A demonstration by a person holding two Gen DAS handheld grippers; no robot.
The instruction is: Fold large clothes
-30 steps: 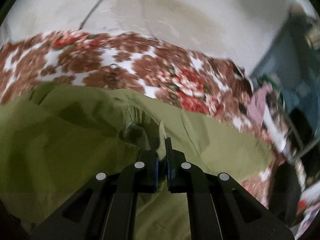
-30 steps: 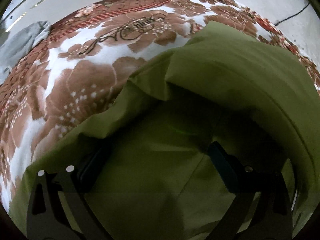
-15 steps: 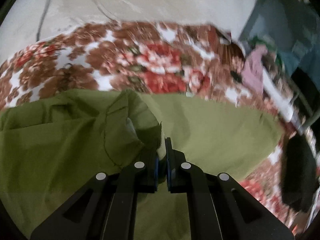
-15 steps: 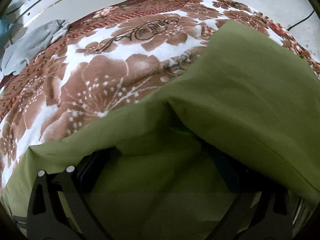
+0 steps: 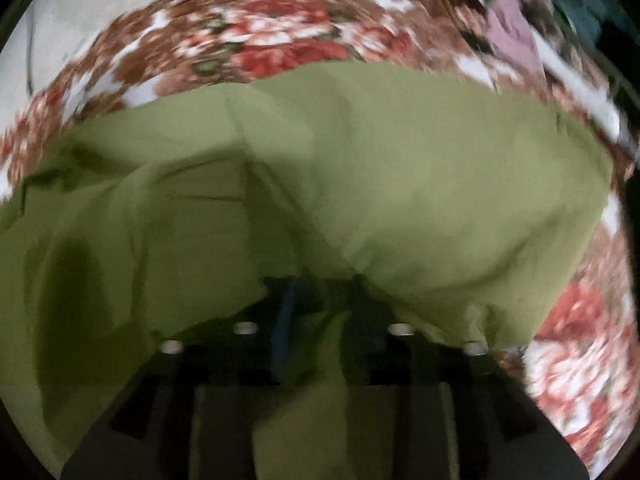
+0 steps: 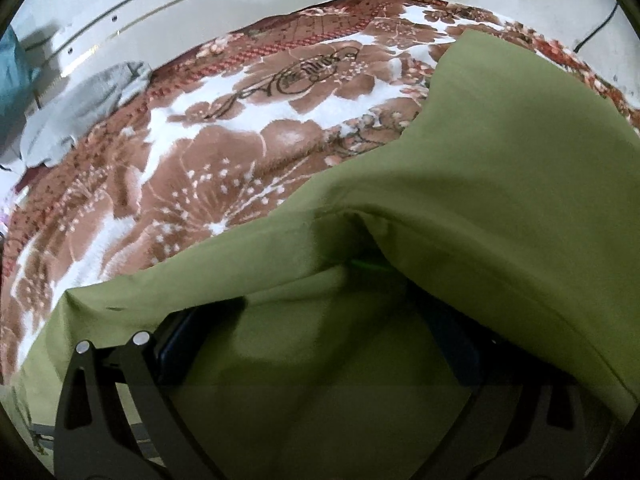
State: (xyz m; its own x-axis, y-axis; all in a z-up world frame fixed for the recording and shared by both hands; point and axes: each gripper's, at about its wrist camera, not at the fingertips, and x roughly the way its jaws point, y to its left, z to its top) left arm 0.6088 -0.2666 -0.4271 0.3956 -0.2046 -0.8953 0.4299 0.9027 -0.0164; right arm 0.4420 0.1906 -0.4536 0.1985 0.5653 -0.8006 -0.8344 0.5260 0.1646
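A large olive-green garment (image 5: 400,160) lies spread on a floral blanket (image 5: 280,40). In the left wrist view my left gripper (image 5: 320,300) sits low over it. Its jaws are opening, a strip of green cloth hangs loose in the gap, and a fold covers the fingertips. In the right wrist view the same green garment (image 6: 500,160) lies folded over from the right. My right gripper (image 6: 320,320) stands wide open above a lower layer, with both fingertips hidden under the draped fold.
The brown, red and white blanket (image 6: 240,140) stretches to the left and far side. A grey cloth (image 6: 80,108) lies at its far left edge by a white panel (image 6: 200,12). A pink garment (image 5: 512,36) and dark clutter lie beyond the blanket's right end.
My left gripper, shut on a green fold before, has dropped down toward the garment and its jaws have parted. In the right view the green fold has settled lower across the gripper.
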